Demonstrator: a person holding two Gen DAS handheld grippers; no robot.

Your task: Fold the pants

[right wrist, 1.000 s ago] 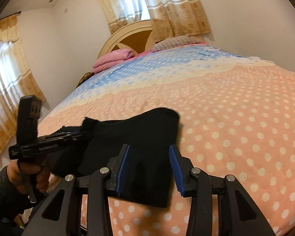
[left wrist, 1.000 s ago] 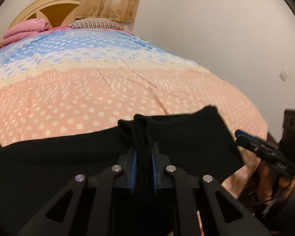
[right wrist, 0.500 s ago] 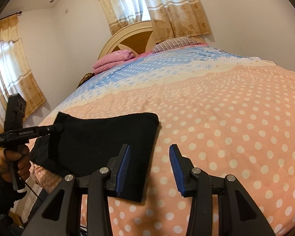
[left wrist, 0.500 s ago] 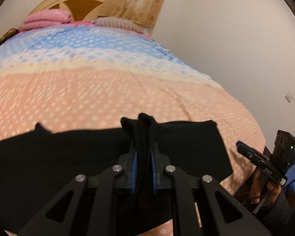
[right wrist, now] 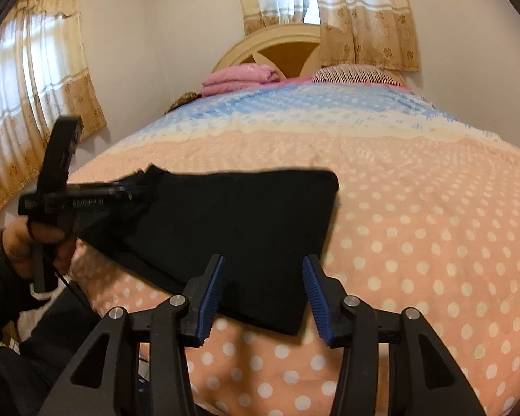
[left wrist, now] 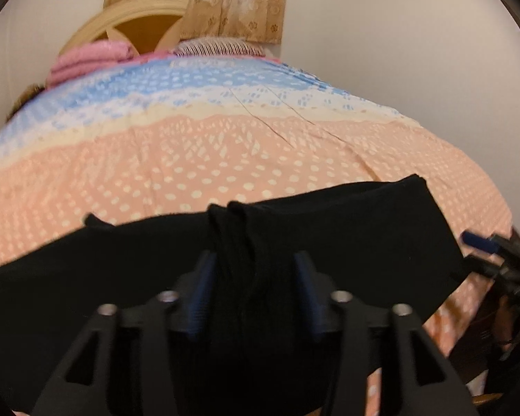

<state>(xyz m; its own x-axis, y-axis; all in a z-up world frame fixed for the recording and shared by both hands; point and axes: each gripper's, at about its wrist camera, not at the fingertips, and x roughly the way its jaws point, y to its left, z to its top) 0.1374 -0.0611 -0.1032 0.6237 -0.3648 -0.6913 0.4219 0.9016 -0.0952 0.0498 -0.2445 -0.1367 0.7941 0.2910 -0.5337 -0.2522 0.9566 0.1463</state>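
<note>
The black pants (right wrist: pixel 246 228) lie folded flat on the near part of the bed, also seen in the left wrist view (left wrist: pixel 364 242). My left gripper (left wrist: pixel 254 277) now stands open, its blue pads apart, with a bunched ridge of black cloth loose between them; it shows in the right wrist view (right wrist: pixel 121 192) at the pants' left end. My right gripper (right wrist: pixel 263 291) is open and empty, hovering over the pants' near right corner; it shows at the right edge of the left wrist view (left wrist: pixel 482 242).
The bed (right wrist: pixel 416 215) has a peach polka-dot cover turning blue farther back. Folded pink blankets (right wrist: pixel 241 78) and a striped pillow (right wrist: pixel 353 72) lie by the headboard (right wrist: pixel 277 45). Curtained windows are on the left and behind. A white wall runs on the right.
My left gripper has opened and let go of the bunched cloth. The pants have settled onto the bed. My right gripper has moved in closer over the pants' corner.
</note>
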